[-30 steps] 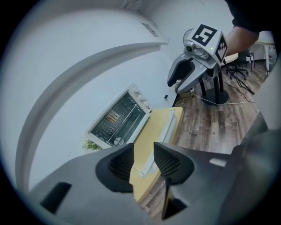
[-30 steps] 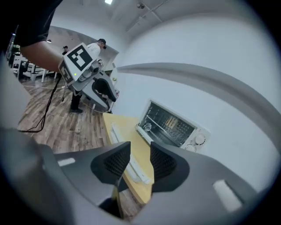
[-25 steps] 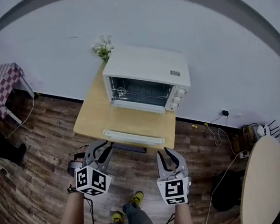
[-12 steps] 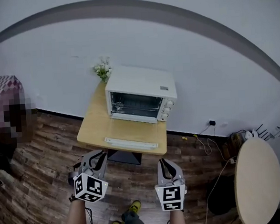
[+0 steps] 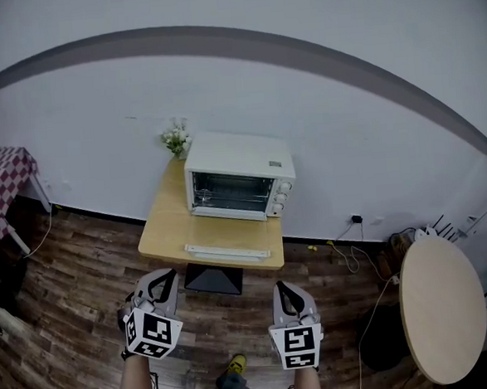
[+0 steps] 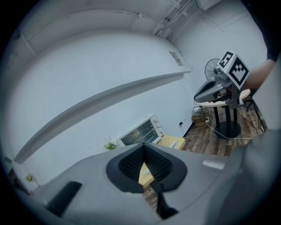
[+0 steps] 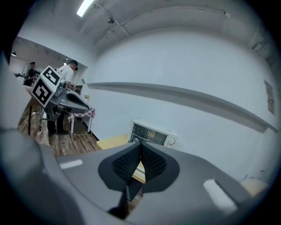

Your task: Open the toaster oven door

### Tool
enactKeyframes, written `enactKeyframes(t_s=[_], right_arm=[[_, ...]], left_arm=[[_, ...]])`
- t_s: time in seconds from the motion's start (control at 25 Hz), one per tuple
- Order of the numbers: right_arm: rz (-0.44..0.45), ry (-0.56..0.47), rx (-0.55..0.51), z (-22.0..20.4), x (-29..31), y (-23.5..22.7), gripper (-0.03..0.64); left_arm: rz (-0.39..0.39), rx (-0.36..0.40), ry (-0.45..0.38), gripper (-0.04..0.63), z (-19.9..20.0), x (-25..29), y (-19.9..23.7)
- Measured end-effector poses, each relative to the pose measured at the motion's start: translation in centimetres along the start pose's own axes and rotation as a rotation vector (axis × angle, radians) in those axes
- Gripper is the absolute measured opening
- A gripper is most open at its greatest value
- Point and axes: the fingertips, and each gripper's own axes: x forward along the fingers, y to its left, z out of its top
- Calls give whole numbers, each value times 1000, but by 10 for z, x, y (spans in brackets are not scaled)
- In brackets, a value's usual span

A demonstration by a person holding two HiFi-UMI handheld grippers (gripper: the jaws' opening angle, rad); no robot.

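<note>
The white toaster oven point(image 5: 238, 177) stands at the back of a small wooden table point(image 5: 169, 229) against the wall. Its door point(image 5: 228, 252) hangs open, folded down flat over the table's front edge, and the rack inside shows. My left gripper point(image 5: 155, 279) and right gripper point(image 5: 285, 288) hover over the floor, well short of the table. Their jaws have just been closing and both are now shut with nothing between them. In the left gripper view the left gripper point(image 6: 143, 151) points toward the oven point(image 6: 140, 132). In the right gripper view the right gripper point(image 7: 139, 149) points at the oven point(image 7: 151, 134).
A vase of flowers point(image 5: 175, 138) stands beside the oven. A round wooden table point(image 5: 443, 308) is at the right, with cables point(image 5: 347, 245) on the floor near it. A checkered-cloth table point(image 5: 1, 177) stands at the left. People point(image 7: 68, 72) stand far off.
Both grippers have drawn back from the table and risen, and their jaws have gone from open to shut. The oven and table now look farther away.
</note>
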Motion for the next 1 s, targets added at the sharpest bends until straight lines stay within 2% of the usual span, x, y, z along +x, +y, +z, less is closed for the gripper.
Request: enactKeyframes(t_s=[0.24, 0.44, 0.68, 1.0], right_arm=[[-52, -24, 19, 9, -32, 2, -5], [-64, -28, 33, 11, -50, 8, -5], [-80, -67, 56, 21, -66, 15, -5], [-84, -73, 76, 23, -79, 18, -5]], left_arm=[[16, -48, -50, -5, 10, -33, -6], [40, -146, -63, -3, 4, -58, 1], [91, -217, -81, -3, 7, -86, 18], [82, -277, -112, -3, 8, -99, 17]])
